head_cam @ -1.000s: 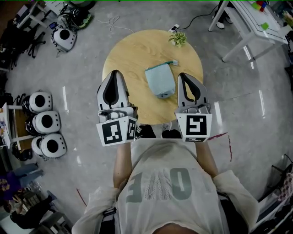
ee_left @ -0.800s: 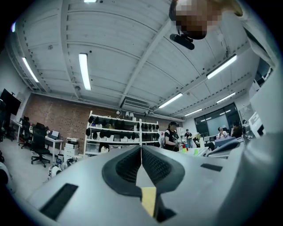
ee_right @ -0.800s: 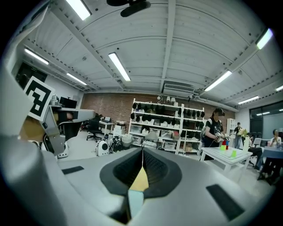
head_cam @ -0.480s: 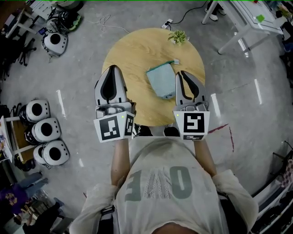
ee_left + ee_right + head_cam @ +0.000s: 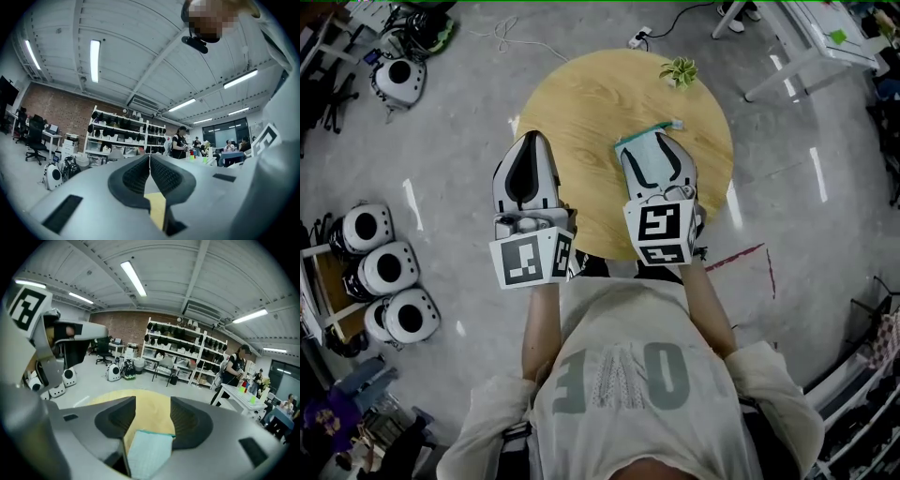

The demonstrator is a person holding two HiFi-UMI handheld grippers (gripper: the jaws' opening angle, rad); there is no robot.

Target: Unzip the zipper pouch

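Scene: A person, seen from above, stands at the near edge of a round wooden table (image 5: 581,103) with a two-jaw gripper in each hand.
Pouch: A pale blue-green zipper pouch (image 5: 649,161) lies flat on the table's right half, about midway between its near and far edges.
Zipper: A teal zipper strip (image 5: 649,134) runs along the pouch end that faces the table's far edge. A small pale tab at its right end may be the pull, but it is too small to be sure.
Right gripper: The right gripper (image 5: 647,150) is over the table's right half. Its jaws have just been opening and now stand wide apart. The pouch's near end lies between them, and the pads do not press on the cloth.
Left gripper: The left gripper (image 5: 528,141) hangs over the table's near-left rim with its jaws together and nothing between them.
Step in hand: This looks like the first hold, pinning the pouch body so the zipper can be pulled.
Doing it well: Lower the right jaws to the table top and close them on the pouch's near end, well short of the zipper. That leaves the pull free for the left gripper, which must open first.
Risk: A shallow pinch may let the soft cloth slide across the table.
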